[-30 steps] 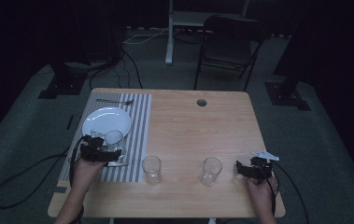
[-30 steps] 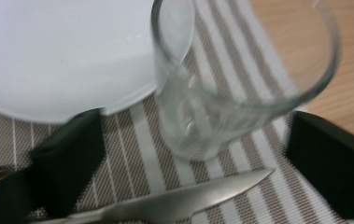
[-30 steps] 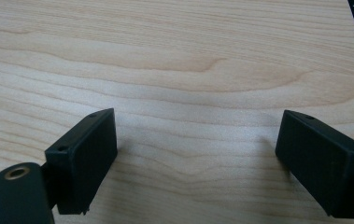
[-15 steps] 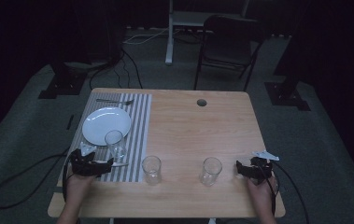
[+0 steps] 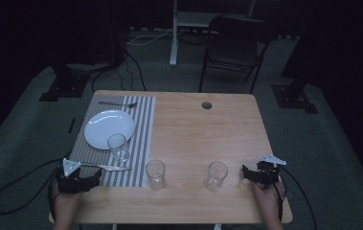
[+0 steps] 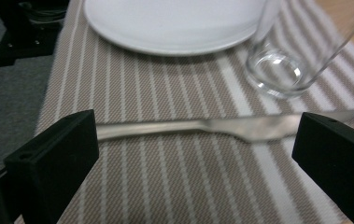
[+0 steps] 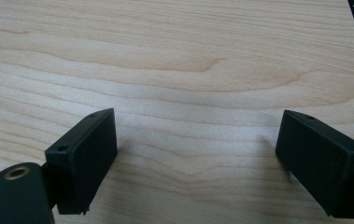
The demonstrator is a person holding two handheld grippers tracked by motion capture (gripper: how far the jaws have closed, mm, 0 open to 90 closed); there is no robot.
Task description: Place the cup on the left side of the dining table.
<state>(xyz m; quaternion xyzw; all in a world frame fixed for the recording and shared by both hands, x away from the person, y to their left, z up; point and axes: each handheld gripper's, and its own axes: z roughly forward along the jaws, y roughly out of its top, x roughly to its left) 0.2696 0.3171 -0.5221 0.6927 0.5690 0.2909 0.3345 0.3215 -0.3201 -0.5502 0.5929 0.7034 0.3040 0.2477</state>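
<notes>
Dim room, wooden table (image 5: 208, 139): knife (image 6: 221, 128) is lying crosswise just ahead of the released left gripper (image 6: 198, 154).

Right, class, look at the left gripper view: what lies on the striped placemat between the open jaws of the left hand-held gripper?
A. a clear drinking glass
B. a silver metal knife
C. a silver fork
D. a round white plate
B: the silver metal knife lies flat across the striped placemat, between the left hand-held gripper's wide-open jaws.
</notes>
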